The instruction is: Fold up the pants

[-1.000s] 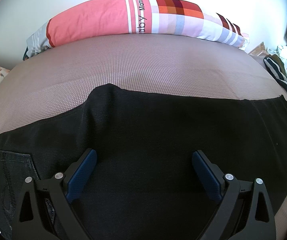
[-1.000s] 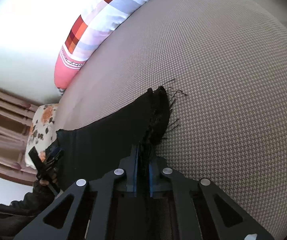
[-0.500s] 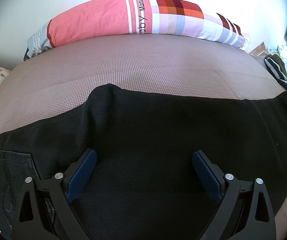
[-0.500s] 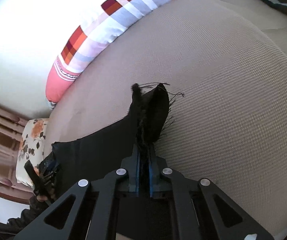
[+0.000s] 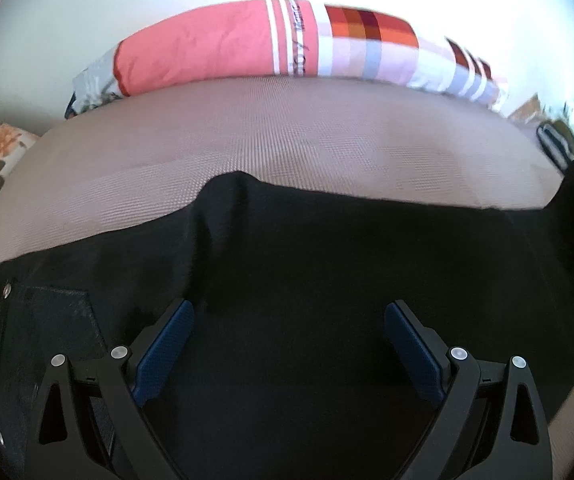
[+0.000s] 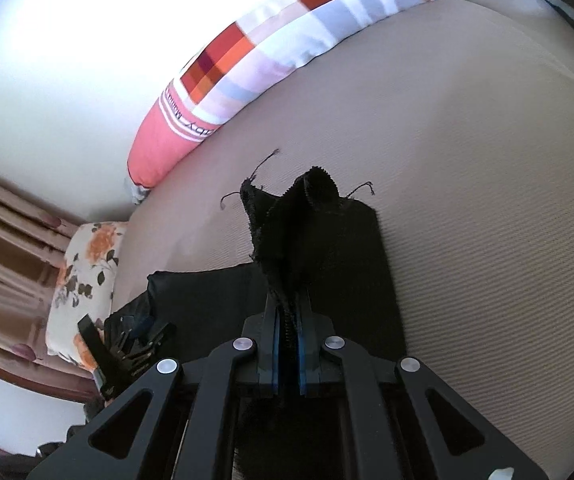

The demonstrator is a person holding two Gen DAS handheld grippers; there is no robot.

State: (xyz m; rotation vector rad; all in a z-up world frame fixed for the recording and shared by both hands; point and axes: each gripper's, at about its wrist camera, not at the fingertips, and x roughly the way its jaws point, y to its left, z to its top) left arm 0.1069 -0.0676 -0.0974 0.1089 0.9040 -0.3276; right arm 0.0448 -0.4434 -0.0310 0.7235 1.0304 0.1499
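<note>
Two claws: left claw (image 5: 289, 338) spread wide over black pants (image 5: 327, 264); right claw (image 6: 288, 350) clenched on their seemingly frayed hem.

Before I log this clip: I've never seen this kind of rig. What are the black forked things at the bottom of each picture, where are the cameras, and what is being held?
There is no robot here. A person holds a two-finger gripper in each hand, and each gripper carries a fisheye camera looking forward along its fingers, which bends the edges of the picture.

The left wrist view shows the left gripper with its blue-padded fingers spread wide over black pants lying across a bed; it grips nothing. A pink and checked pillow lies along the wall.

The right wrist view shows the right gripper closed on the frayed leg end of the pants, lifted off the bed. A floral pillow sits at the left.
</note>
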